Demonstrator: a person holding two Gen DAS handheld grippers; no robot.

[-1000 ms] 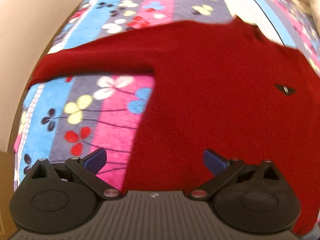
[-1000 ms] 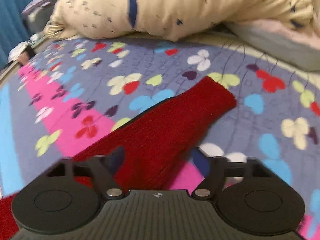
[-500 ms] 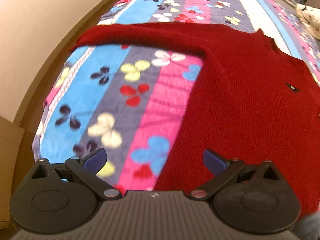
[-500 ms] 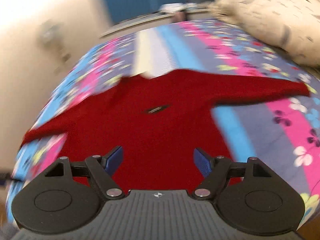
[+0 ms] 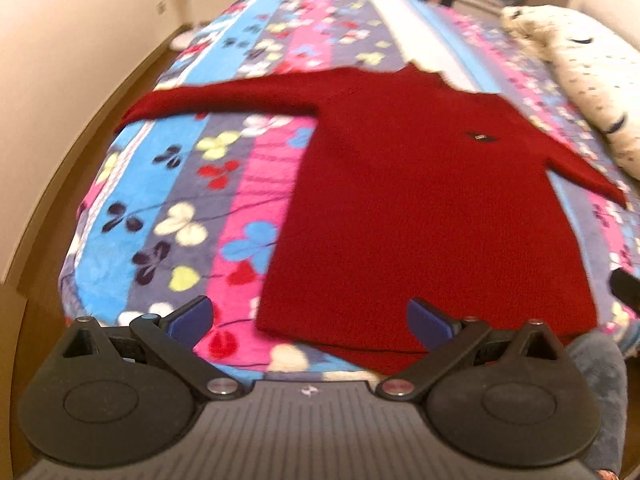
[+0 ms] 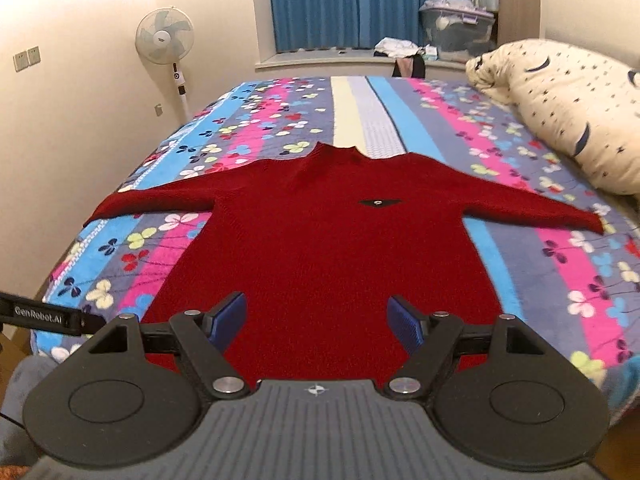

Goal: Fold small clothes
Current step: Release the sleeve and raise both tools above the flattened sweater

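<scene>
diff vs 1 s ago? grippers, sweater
Both cameras pulled back from close over the sleeves to a view of the whole red sweater. The right gripper, a second ago low over the right sleeve's cuff, now sits near the hem; the left gripper backed away from the sweater's left side. Nothing gripped or released. Unchanged: both grippers open and empty, sweater flat on the floral blanket, sleeves spread.

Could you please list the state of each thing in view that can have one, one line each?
red sweater: spread flat on the bed, front up, both sleeves stretched out, not yet folded.
left gripper: open, holding nothing.
right gripper: open, holding nothing.
blue curtains: drawn shut.
standing fan: upright by the wall; running or not, cannot tell.
pillow: lying on the bed's right side.
</scene>
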